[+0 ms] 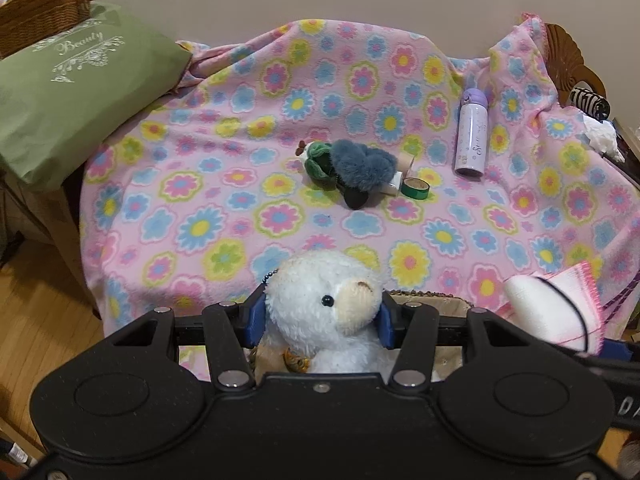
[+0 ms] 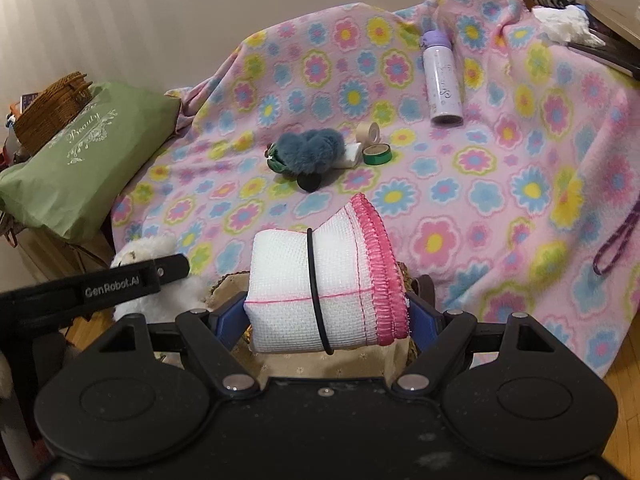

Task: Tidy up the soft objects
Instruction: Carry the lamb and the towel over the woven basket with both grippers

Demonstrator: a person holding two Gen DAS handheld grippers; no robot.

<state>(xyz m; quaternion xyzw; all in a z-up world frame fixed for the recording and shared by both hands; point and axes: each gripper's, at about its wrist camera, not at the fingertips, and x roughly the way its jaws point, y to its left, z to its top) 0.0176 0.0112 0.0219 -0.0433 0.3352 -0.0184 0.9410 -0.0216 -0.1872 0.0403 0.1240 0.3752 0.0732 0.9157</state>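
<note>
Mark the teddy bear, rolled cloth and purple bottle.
teddy bear (image 1: 320,308), left wrist view, on its head.
rolled cloth (image 2: 280,280), right wrist view, on the white weave left of the band.
purple bottle (image 1: 472,136), left wrist view, mid-body.

On the blanket (image 1: 200,184), a fluffy toy (image 1: 360,168) lies at centre. The tape (image 1: 416,189) is just at its 3 o'clock, the bottle (image 1: 472,132) at 2. A pillow (image 1: 72,96) sits at 10 o'clock.
</note>
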